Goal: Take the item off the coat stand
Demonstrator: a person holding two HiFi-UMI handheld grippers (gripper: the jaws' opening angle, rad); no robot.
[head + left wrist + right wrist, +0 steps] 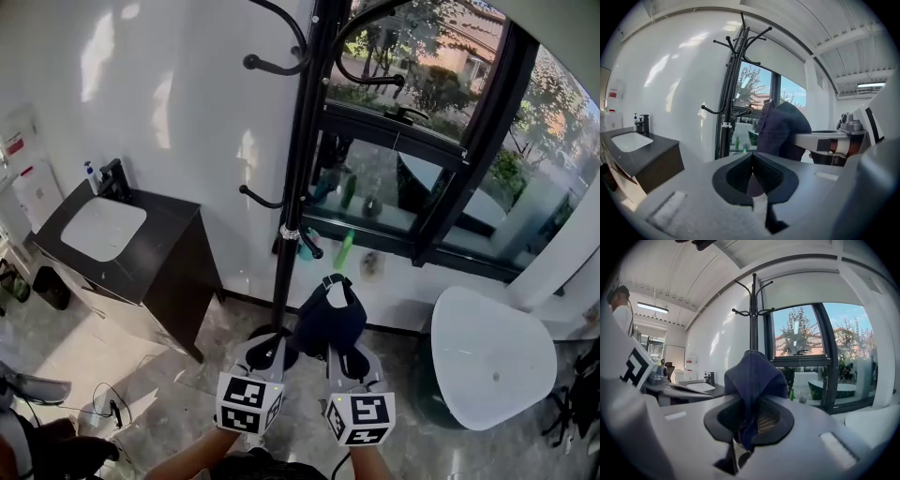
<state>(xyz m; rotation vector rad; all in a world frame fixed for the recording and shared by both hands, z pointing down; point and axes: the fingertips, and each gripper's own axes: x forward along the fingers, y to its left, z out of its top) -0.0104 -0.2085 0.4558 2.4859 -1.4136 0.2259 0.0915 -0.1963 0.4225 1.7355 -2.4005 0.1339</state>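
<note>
Stand (298,159): upright beside the window (422,141), visible hooks bare. Item (328,317): dark blue cloth, clear of the stand, near its lower hook (312,249). Right gripper (746,425): jaws clamped on the item's fold. Left gripper (752,174): jaws together, empty. Draw the item straight back with a firm clamp. Avoid snagging the lower hook.

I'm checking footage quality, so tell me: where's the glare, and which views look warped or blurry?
Head view: sunlight patches glare on the white wall. Left gripper view: strong fisheye with black corners, bending the ceiling beams; the near jaws look soft. Right gripper view: the bright window backlights the navy item, dimming its detail.
</note>
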